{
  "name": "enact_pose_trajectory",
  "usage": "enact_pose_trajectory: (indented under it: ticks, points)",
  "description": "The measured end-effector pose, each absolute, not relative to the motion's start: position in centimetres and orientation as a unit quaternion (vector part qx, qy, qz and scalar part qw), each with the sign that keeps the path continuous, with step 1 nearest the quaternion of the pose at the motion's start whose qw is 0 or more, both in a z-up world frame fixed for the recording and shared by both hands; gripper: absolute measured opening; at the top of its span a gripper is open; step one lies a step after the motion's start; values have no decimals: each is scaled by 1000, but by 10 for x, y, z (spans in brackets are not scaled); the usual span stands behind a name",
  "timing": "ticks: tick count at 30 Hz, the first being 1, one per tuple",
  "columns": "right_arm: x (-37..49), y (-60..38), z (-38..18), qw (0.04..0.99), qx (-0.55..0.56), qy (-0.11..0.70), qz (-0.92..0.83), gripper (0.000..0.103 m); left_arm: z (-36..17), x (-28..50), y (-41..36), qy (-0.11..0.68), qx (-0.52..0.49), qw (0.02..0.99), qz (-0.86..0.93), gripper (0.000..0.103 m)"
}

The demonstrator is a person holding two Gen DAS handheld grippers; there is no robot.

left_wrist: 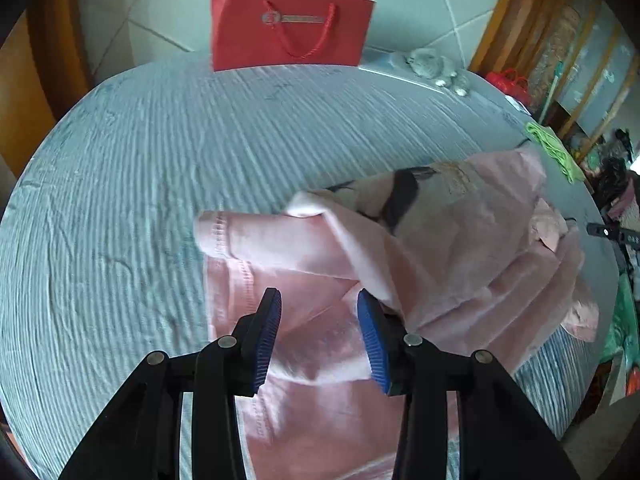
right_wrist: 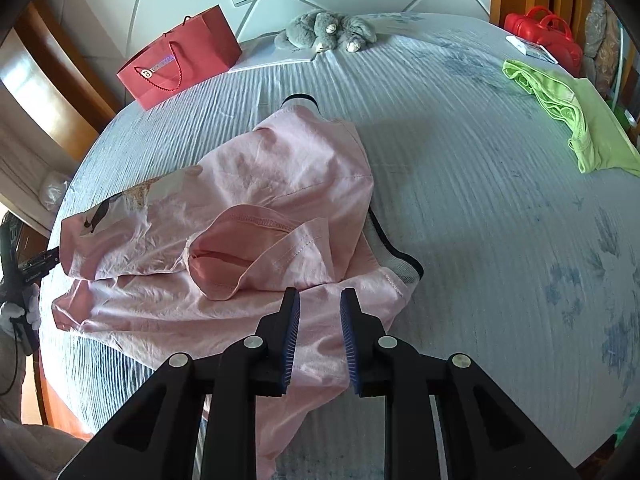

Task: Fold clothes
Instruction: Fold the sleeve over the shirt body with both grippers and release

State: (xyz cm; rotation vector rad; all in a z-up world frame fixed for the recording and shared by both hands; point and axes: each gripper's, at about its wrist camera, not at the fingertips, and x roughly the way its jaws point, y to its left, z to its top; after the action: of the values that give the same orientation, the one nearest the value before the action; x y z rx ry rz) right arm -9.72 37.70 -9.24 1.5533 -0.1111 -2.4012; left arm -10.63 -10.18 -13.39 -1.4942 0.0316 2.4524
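Note:
A pink shirt (left_wrist: 420, 256) with a printed front and dark-trimmed collar lies crumpled and partly folded over itself on the striped bedsheet (left_wrist: 160, 168). My left gripper (left_wrist: 319, 300) is open just above the shirt's hem area, holding nothing. In the right wrist view the same pink shirt (right_wrist: 248, 208) lies in the middle of the bed with a sleeve opening facing up. My right gripper (right_wrist: 319, 300) is open over the shirt's near edge, with pink cloth lying between and under its fingers. The left gripper's tip (right_wrist: 38, 266) shows at the far left.
A red paper bag (right_wrist: 180, 56) and a grey plush toy (right_wrist: 328, 32) sit at the headboard. A green garment (right_wrist: 568, 120) lies at the bed's right side, near a red box (right_wrist: 544, 36). Wooden bed frame edges the mattress.

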Motion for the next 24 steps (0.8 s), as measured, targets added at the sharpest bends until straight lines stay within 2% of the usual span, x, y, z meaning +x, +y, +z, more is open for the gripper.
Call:
enact_pose_trajectory:
  ticks: [6,8,10,11,12,14,17,19,23,24]
  points:
    - [-104,374,-99,141,541,-37,-828,21,-146,-96,-88,29,-531,155,833,40]
    - [-110,371,-101,143,540,-31,-829,24,-150,-93,-83,35,-536,161,828,40]
    - [-114,368,-102,143,538,-21,-830,40,-154,-90,-79,41,-542,166,823,40]
    - [-116,366,-103,144,538,-15,-831,41,-155,-88,-77,44,-546,164,820,39]
    - [-117,364,-104,145,538,-11,-830,42,-156,-86,-76,48,-549,162,819,36]
    - [-121,359,-105,151,536,-2,-830,42,-156,-83,-72,56,-550,152,819,9]
    - [-129,349,-109,155,533,17,-832,46,-149,-79,-71,54,-537,138,831,4]
    - [-139,346,-116,151,538,19,-829,55,-141,-77,-73,50,-525,128,840,3]
    - [-153,341,-134,159,562,13,-812,53,-117,-74,-85,33,-498,113,859,1]
    - [-152,338,-137,160,569,23,-807,38,-113,-73,-89,29,-495,114,861,1]
